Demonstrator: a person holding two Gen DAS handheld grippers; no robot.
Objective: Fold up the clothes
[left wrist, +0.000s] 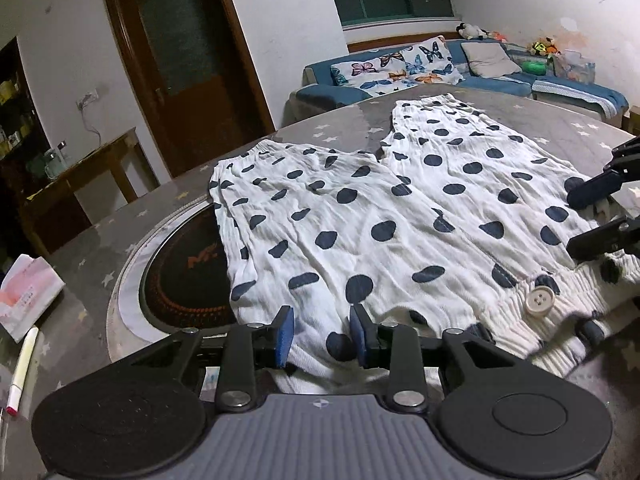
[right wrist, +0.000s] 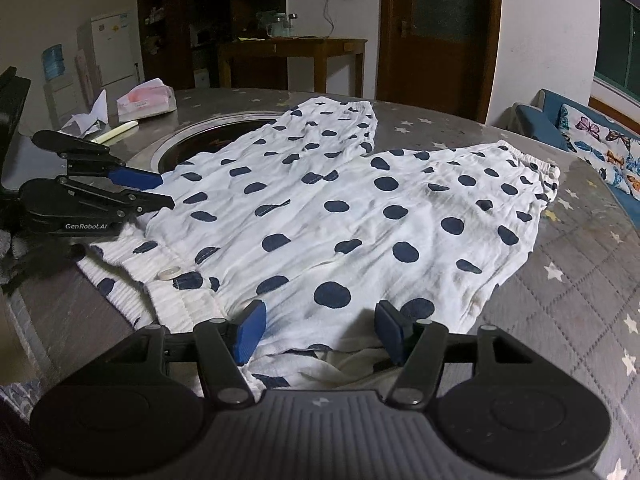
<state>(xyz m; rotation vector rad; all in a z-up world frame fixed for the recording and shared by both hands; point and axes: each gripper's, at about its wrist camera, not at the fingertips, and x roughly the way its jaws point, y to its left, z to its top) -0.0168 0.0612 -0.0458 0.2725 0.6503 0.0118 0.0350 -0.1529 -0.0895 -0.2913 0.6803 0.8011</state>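
A: What sat nearest the left gripper [left wrist: 320,334] at that moment?

B: The waistband corner of the polka-dot shorts [left wrist: 400,224] lay between its blue pads [left wrist: 284,336]. The jaws stood narrowly apart with cloth bunched in the gap; I could not tell whether they pinched it yet.

A: And the right gripper [right wrist: 318,330]?

B: Its jaws were spread wide, with the other end of the waistband beneath and between them, cloth loosely rumpled just behind the tips. It held nothing.

A: What lay just beyond?

B: From the left tool, ahead and to its right, the ribbed waistband with a pale button [left wrist: 540,300]. Further ahead the two legs spread flat over the star-patterned table [left wrist: 328,128], with their hems at the far side. One leg partly covered a round recessed burner [left wrist: 180,276] ahead-left of the left tool.

A: How would you have done the grasp well?

B: I judged both tools should bite the waistband edge only, taking both layers, and close fully before lifting. Then lift evenly, so the thin crinkled fabric did not drag or snag on the burner rim, and carry one side over the other with legs aligned.

A: Anything off to the side?

B: A tissue pack [left wrist: 28,296] and a pen [left wrist: 22,368] lay left of the left tool, well apart from the garment.
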